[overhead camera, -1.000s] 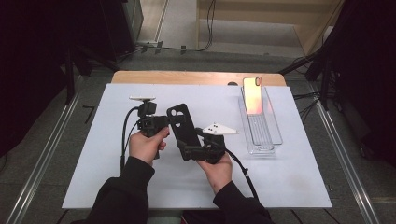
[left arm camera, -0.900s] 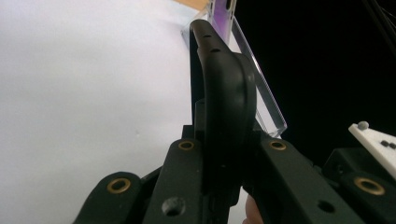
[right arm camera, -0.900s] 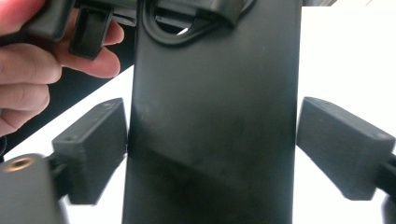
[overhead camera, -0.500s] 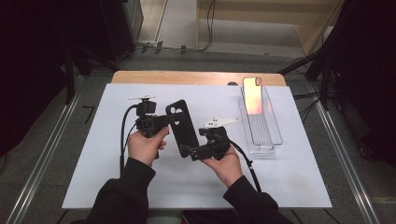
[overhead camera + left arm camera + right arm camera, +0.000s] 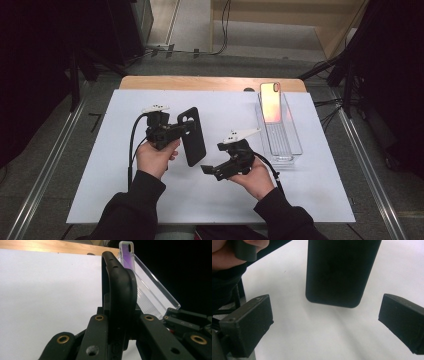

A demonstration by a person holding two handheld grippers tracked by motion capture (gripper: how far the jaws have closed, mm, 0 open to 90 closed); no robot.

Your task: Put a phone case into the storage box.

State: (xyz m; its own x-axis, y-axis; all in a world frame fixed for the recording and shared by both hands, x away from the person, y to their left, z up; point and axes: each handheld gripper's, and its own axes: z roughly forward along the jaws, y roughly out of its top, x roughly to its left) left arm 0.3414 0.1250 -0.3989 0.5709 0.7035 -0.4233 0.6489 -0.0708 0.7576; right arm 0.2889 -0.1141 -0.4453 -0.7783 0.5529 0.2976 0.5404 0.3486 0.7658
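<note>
The left claw (image 5: 176,131) is pinching a matte black rubbery phone case (image 5: 192,136) by its edge — in the left gripper view the case (image 5: 119,290) is standing on edge between the two black jaws, which are pressing on it from both sides. The case is hanging above the white sheet covering the surface (image 5: 100,165), its lower end tilted toward the person. The right claw (image 5: 210,170) is sitting just beside that lower end, not touching it. Its jaws have just been opening and are now spread wide — nothing is lying between them, and the case's rounded end (image 5: 337,277) is showing beyond the gap. Well apart, a clear plastic tray (image 5: 292,145) is holding a rose-gold phone (image 5: 270,101) leaning at its far end.
</note>
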